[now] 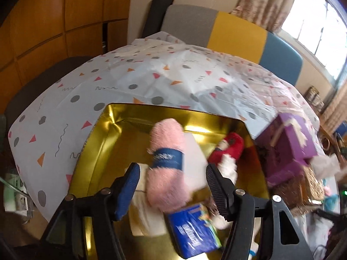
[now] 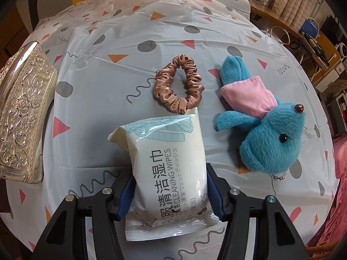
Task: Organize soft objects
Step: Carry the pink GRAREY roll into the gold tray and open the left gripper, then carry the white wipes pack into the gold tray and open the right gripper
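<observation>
Both tongs are in view, one per wrist camera. Left gripper (image 1: pixel 172 189) hangs over the gold tin (image 1: pixel 95 143) with its jaws apart; the pink yarn skein (image 1: pixel 168 162) lies between the pads without visible pressure on either side, so it reads as released into the tin. Right gripper (image 2: pixel 170 195) is closed on the wipes pack (image 2: pixel 167 173), both pads pressing its lower sides, with the pack lying on or just above the patterned tablecloth (image 2: pixel 91 108). Progress, judged from the layout: the tin already holds the skein, a red-and-white plush (image 1: pixel 227 151), a blue packet (image 1: pixel 193 231) and a white pack (image 1: pixel 147 216) beneath them. Remaining outside the tin are the gripped wipes pack, the blue plush toy (image 2: pixel 271 130) with its pink cloth, and the brown scrunchie (image 2: pixel 179 84), which touches the top corner of the pack. An embossed silver box (image 2: pixel 21 112) stands at the left edge, and purple boxes (image 1: pixel 288 143) stand beside the tin; their role cannot be told. Legible writing: the wipes pack carries "CLEANING WIPES" with Chinese and Japanese characters. The dark band on the skein and the blue packet bear print too blurred to read.
</observation>
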### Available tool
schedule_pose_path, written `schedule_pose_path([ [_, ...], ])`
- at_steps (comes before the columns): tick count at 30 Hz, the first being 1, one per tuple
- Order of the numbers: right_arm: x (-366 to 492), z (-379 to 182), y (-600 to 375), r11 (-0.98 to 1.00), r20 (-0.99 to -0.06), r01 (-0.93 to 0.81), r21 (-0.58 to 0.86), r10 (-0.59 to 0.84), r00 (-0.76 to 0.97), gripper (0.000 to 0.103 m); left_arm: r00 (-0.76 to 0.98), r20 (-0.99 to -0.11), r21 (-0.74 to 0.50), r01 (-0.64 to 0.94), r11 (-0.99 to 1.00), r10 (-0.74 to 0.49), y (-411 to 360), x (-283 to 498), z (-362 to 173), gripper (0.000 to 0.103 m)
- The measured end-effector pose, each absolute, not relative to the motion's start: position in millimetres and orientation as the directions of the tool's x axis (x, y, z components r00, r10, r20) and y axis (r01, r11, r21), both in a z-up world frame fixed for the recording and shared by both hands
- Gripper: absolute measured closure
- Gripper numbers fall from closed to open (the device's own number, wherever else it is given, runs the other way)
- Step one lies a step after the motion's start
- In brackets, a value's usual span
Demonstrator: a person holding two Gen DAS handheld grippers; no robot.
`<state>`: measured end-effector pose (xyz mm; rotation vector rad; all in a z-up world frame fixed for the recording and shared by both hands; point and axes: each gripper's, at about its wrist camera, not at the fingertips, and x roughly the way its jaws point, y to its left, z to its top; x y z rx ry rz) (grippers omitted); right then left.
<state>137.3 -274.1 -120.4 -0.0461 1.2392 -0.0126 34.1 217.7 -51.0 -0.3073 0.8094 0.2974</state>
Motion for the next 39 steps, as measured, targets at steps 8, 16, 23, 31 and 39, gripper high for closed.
schedule_pose_path([
  [8, 137, -119, -271, 0.998, -0.942, -0.027, -0.051, -0.039, 0.332, 0.048, 0.693, -0.711, -0.113, -0.275, 0.955, 0.116, 181, 17, -36, 0.036],
  [16, 137, -114, -264, 0.998, -0.937, -0.068, -0.008, 0.016, 0.348, 0.05, 0.718, -0.69, -0.108, -0.224, 0.969, 0.089, 169, 4, -29, 0.035],
  [23, 133, -100, -264, 0.997, -0.918, -0.013, 0.079, 0.078, 0.39, 0.05, 0.721, -0.688, -0.115, -0.219, 0.969, 0.081, 171, -2, -29, 0.035],
  [31, 141, -73, -265, 0.983, -0.885, 0.067, 0.171, 0.123, 0.449, 0.05, 0.729, -0.681, -0.117, -0.202, 0.972, 0.07, 168, -9, -30, 0.035],
  [39, 150, -46, -243, 0.976, -0.842, 0.044, 0.211, 0.159, 0.516, 0.05, 0.718, -0.694, -0.132, -0.197, 0.971, 0.051, 171, -14, -35, 0.035],
])
